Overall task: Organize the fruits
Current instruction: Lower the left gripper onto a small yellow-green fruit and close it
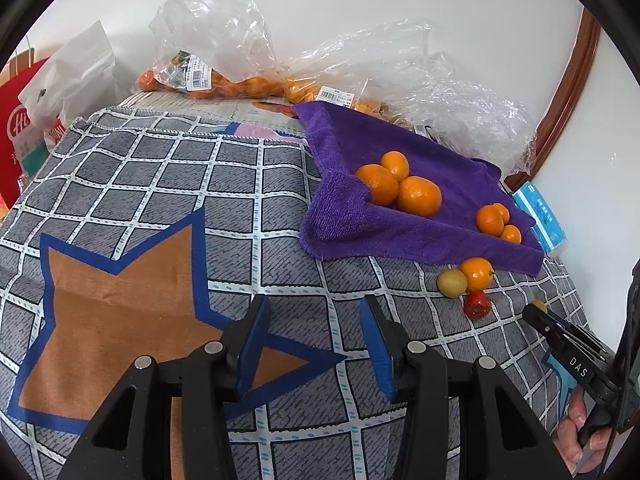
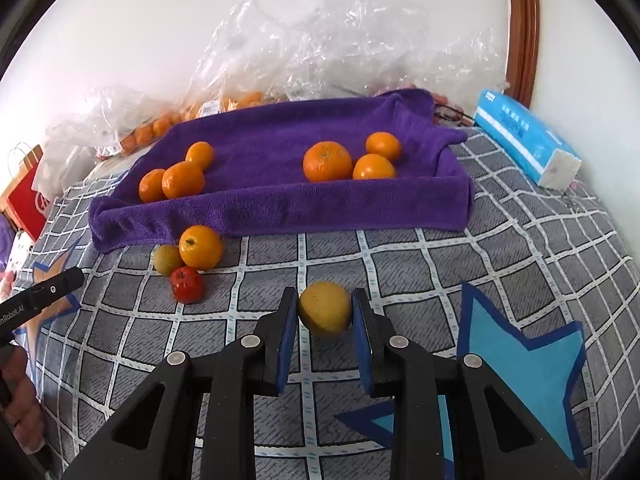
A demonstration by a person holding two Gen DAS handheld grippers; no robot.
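A purple towel (image 2: 280,200) lies on the checked cloth with two clusters of oranges on it: a left cluster (image 2: 182,179) and a right cluster (image 2: 327,161). It also shows in the left wrist view (image 1: 400,236). In front of it lie an orange (image 2: 200,247), a yellow-green fruit (image 2: 168,259) and a small red fruit (image 2: 187,284). My right gripper (image 2: 325,310) is shut on a yellow fruit (image 2: 325,307), held just above the cloth. My left gripper (image 1: 312,336) is open and empty over the cloth, left of the towel.
Clear plastic bags of oranges (image 1: 216,76) lie along the back wall. A blue tissue pack (image 2: 524,140) sits at the right of the towel. A red paper bag (image 1: 18,128) stands at the far left. A brown wooden frame (image 2: 520,28) runs up the wall.
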